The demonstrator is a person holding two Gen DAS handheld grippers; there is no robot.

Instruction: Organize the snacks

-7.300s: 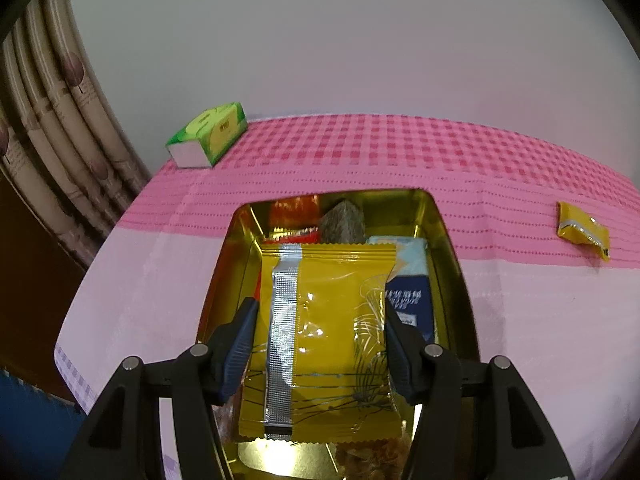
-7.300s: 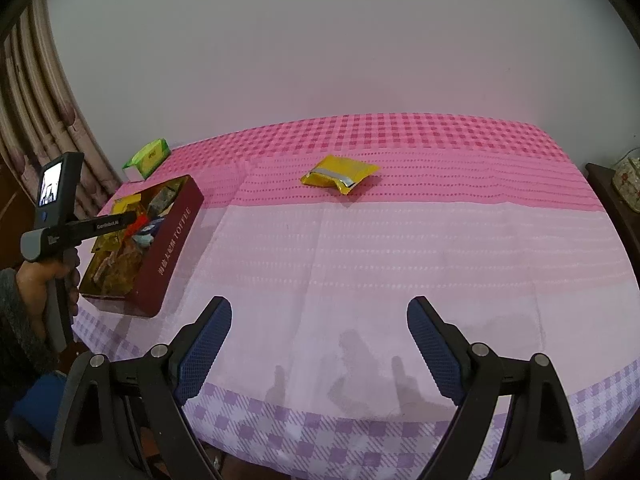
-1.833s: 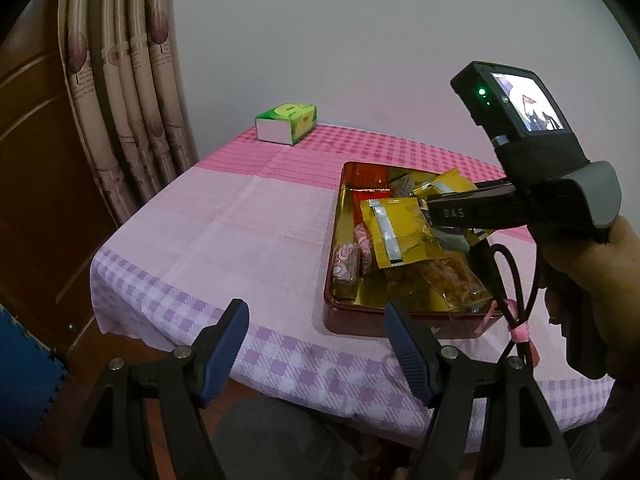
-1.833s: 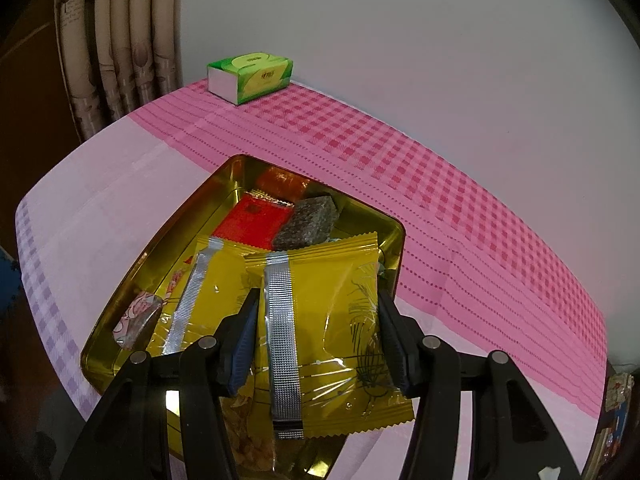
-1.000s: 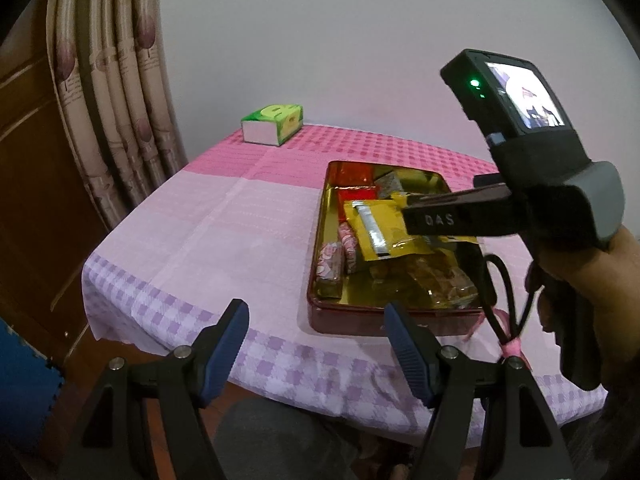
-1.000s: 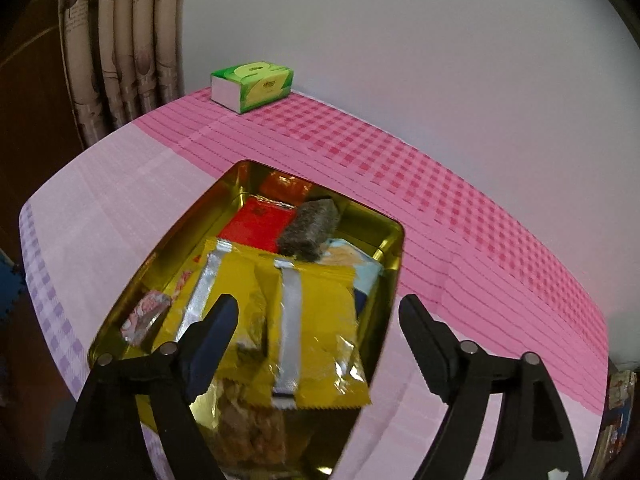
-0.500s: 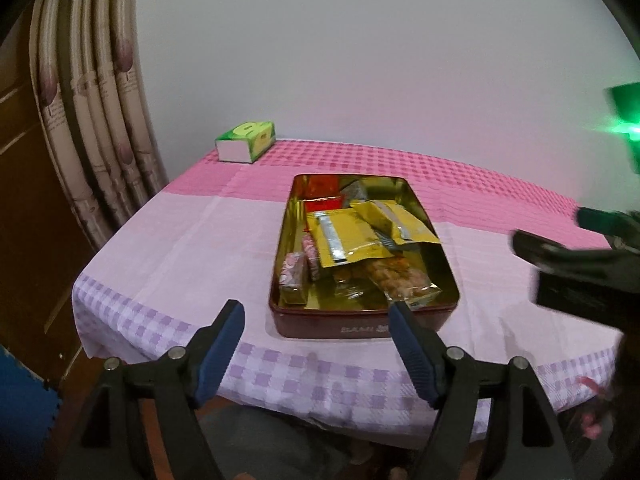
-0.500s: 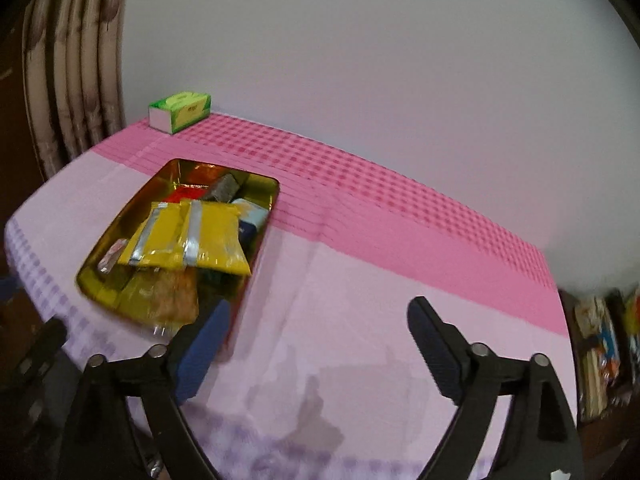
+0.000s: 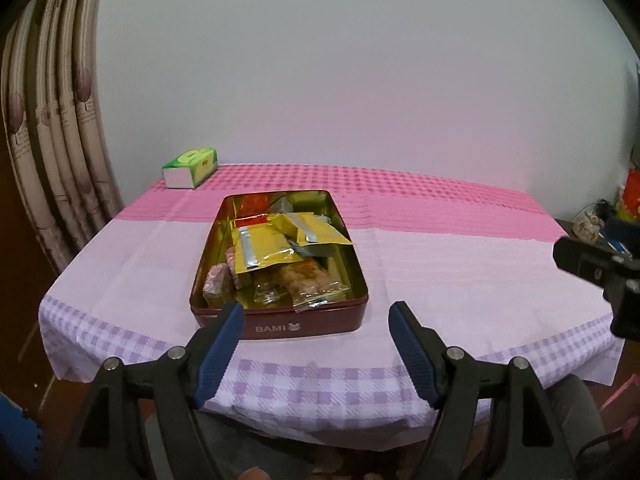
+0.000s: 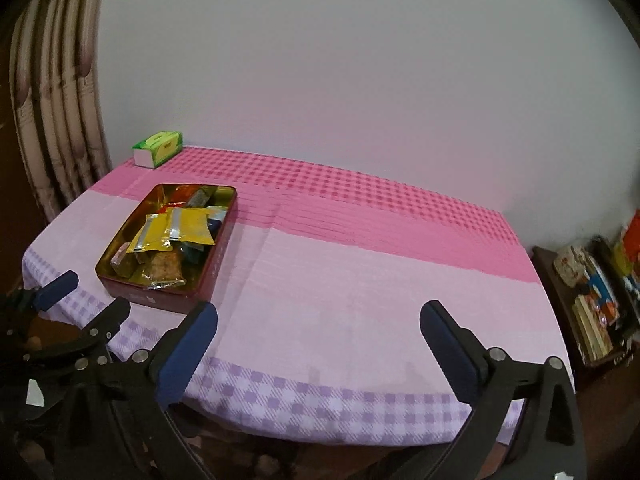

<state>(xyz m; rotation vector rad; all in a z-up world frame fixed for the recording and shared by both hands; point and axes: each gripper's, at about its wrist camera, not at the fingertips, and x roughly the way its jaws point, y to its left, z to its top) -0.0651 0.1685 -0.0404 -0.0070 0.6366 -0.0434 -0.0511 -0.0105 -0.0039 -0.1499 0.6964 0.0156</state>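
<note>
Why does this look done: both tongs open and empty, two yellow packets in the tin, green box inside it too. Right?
Not quite: the green box sits on the tablecloth beyond the tin, per the left wrist view. Left tongs and right tongs are open and empty; the yellow packets are in the tin.

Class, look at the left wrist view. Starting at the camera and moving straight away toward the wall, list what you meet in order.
left gripper with its jaws open → purple-checked edge of the tablecloth → red snack tin holding the snacks → yellow packets inside it → green tissue box at the far left corner → white wall

dim, pinkish indoor light; heavy fisheye edge distortion.
</note>
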